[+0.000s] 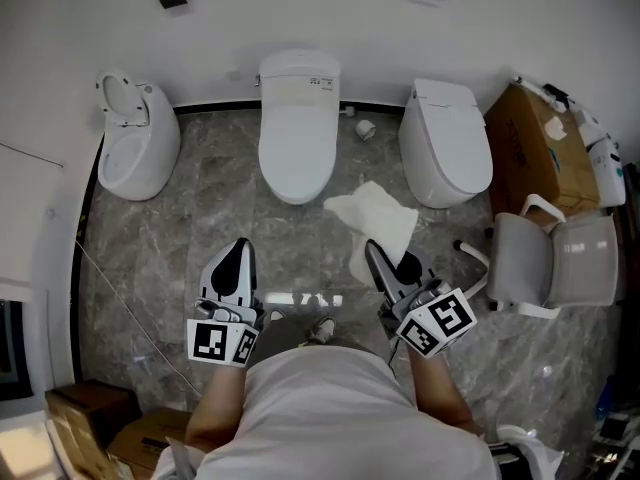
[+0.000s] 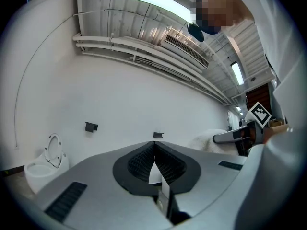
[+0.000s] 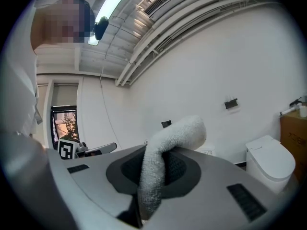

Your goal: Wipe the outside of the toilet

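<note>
Farthest to the left of the middle toilet [image 1: 298,128], against the same white wall [image 1: 330,13], stands the left toilet [image 1: 135,138], its seat ring raised. Nearer the person, in front of the middle toilet and a little to its left, the left tool [image 1: 238,253] hangs above the grey marble floor [image 1: 200,228]. In the left gripper view the left tool [image 2: 154,150] has its jaws closed tip to tip with nothing caught between them. The middle toilet itself sits with its lid down, straight ahead of the person and apart from both tools. Just in front of it and to its right, a white cloth [image 1: 375,223] hangs in loose folds from the right tool [image 1: 378,258], clear of the bowl. The right gripper view shows the right tool [image 3: 153,152] clamped on this cloth [image 3: 180,133], a thick roll of which bulges up past the jaw tips. Right of the middle toilet stands the right toilet [image 1: 447,143], lid down as well. Farther right are a pale chair [image 1: 560,263] and, behind it by the wall, a cardboard box [image 1: 535,148].
</note>
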Available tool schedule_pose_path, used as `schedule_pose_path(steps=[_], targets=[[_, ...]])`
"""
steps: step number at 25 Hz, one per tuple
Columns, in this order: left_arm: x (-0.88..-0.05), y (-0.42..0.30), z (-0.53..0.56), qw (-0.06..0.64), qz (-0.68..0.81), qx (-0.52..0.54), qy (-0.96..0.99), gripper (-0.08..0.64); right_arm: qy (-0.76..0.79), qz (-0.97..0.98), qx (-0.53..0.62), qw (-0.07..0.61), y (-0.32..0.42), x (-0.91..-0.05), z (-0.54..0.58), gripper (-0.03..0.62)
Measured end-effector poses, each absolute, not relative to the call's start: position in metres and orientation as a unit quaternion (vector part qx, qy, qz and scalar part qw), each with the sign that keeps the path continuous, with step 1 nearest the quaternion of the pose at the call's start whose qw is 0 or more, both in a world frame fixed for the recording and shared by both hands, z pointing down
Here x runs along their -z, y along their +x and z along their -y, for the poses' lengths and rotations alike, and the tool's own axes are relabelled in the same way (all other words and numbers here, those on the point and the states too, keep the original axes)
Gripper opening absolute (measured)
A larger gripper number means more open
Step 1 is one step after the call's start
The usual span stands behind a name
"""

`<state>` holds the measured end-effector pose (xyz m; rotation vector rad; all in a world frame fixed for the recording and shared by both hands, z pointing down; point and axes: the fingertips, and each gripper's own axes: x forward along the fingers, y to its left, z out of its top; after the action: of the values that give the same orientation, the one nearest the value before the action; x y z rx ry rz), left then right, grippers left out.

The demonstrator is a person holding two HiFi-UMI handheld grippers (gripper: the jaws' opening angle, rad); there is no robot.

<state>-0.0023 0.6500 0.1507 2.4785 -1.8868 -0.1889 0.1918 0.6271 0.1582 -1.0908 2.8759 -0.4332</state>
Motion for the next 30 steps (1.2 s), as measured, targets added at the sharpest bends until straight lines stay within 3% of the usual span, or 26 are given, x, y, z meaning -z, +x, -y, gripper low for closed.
schedule_pose_path(steps=[17,30], targets=[[-0.168,0.020,-0.552,0.020,0.580,0.062,0.812,0.018,-0.373,-0.914,0.157,0.015,0.217,-0.181,-0.564,0.071],[-0.200,-0.104,-0.359,0.060,0.593,0.076,0.799,0.018,-0.345,-0.918,0.191,-0.047,0.084,-0.203,-0.364,0.071]])
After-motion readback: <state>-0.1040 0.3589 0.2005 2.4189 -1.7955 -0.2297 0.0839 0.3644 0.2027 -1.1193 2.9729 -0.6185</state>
